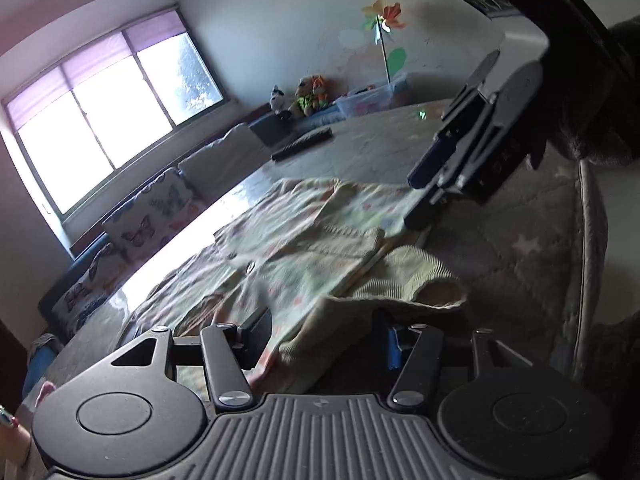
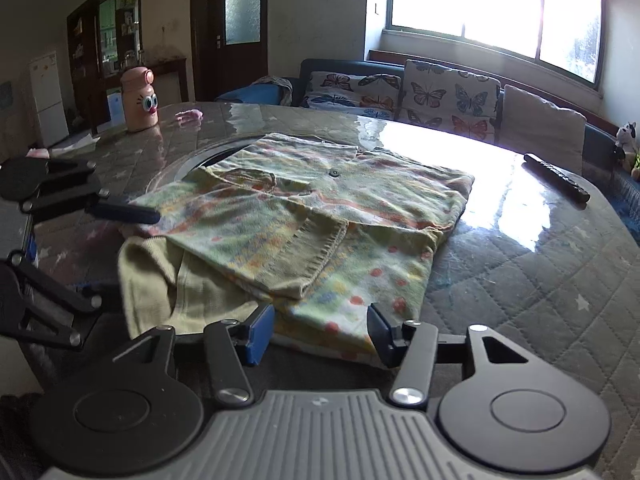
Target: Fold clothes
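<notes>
A pale green floral garment lies partly folded on the round table, a ribbed cuff sticking out at its near left. It also shows in the left wrist view. My right gripper is open, its fingers either side of the garment's near edge. My left gripper is open over the garment's edge with the ribbed cuff between its fingers. The right gripper shows in the left wrist view at the upper right; the left gripper shows at the left of the right wrist view.
The table has a quilted grey cover under glass. A pink bottle with eyes stands at the far left. A dark remote lies at the far right. A sofa with butterfly cushions runs under the window.
</notes>
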